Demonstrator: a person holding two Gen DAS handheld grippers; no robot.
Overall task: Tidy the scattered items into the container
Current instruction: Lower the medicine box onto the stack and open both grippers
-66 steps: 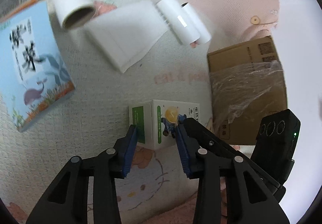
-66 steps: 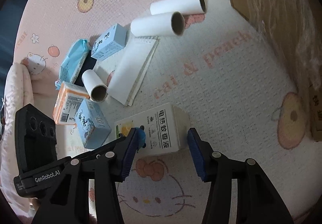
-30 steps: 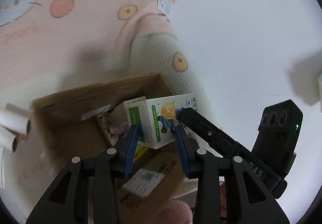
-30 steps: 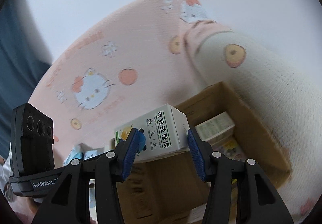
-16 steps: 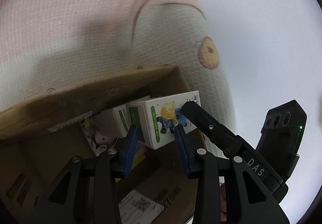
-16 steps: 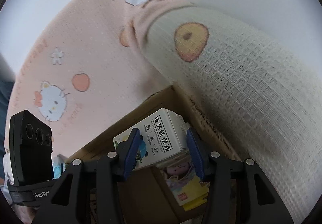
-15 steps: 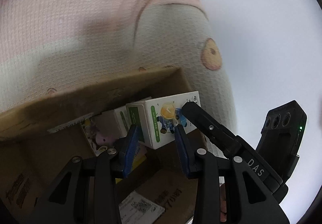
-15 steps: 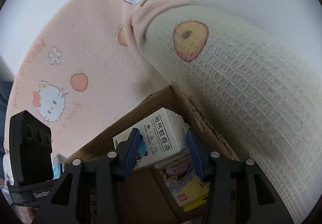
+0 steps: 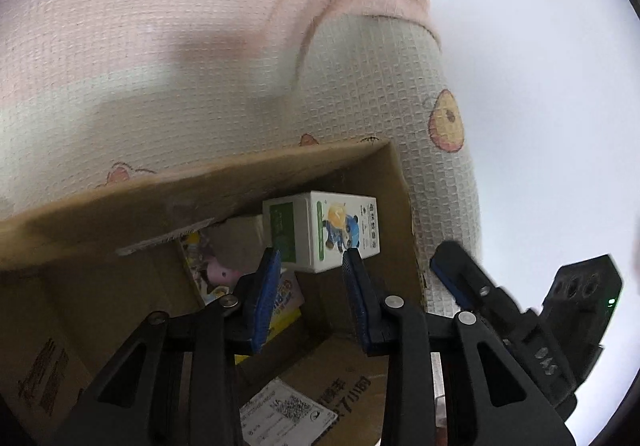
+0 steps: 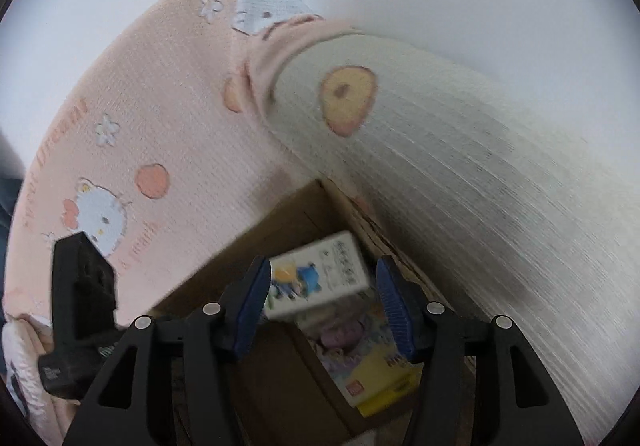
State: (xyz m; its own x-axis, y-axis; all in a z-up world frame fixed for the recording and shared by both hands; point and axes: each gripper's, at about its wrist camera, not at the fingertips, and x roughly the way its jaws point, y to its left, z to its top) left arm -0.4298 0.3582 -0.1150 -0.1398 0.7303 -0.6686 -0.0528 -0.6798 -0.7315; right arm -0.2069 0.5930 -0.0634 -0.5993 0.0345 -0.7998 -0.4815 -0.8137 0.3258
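Note:
The white-and-green carton with a cartoon figure is inside the brown cardboard box, at its far corner. It lies just past the tips of my left gripper, whose jaws are closing with nothing between the pads. In the right wrist view the same carton is blurred and tilted between the jaws of my right gripper. Those jaws are opening, and a gap shows at the right pad. The cardboard box wall lies beneath it.
A colourful toy packet and a printed label lie in the cardboard box. A pink cartoon-print blanket and a cream waffle quilt press against the box's far side. White wall behind.
Half a second ago both grippers gripped the carton together over the box. It has left both grips and dropped towards the far corner. The right jaws have widened and the left have narrowed.

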